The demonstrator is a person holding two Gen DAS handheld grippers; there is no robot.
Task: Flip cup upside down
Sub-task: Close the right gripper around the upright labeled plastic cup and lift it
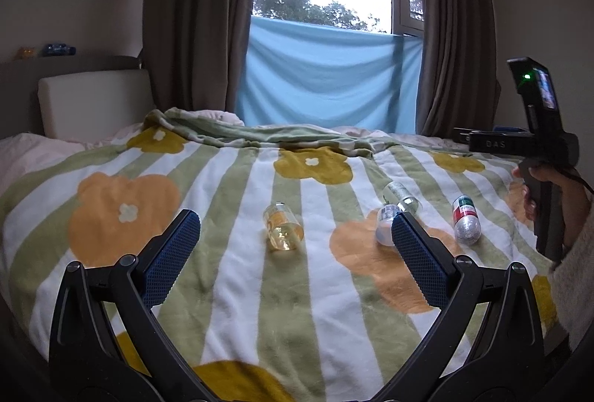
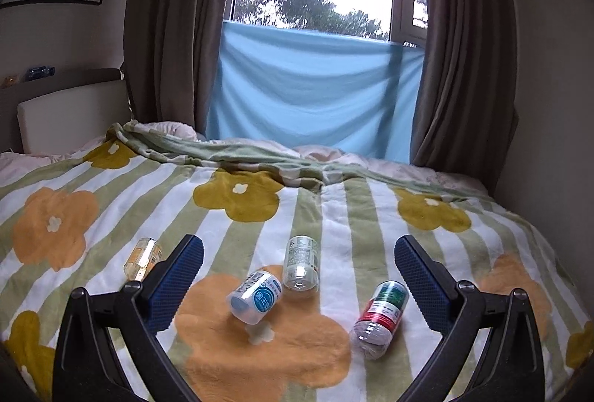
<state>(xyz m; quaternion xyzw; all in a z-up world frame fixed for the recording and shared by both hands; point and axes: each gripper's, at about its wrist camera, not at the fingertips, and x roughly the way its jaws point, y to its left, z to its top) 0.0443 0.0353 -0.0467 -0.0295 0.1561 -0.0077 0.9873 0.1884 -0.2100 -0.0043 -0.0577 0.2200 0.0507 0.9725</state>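
I hold my left gripper (image 1: 293, 227) and right gripper (image 2: 299, 253) with fingers spread apart, gripping nothing, above the flowered blanket (image 2: 334, 216). Four clear cups lie tipped near its middle: yellow-tinted cup (image 1: 283, 226), blue-labelled cup (image 2: 254, 297), green-printed cup (image 2: 301, 266), red-and-green-labelled cup (image 2: 378, 318).

Four cups (image 2: 254, 300) (all lying sideways), one blanket (image 2: 334, 223).

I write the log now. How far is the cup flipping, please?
Nothing looks done: all four cups, yellow cup, blue-label cup, green-label cup and red-label cup, lie on their sides on the blanket. Nothing is in hand: left gripper and right gripper are open, empty. Grasping and flipping remain.
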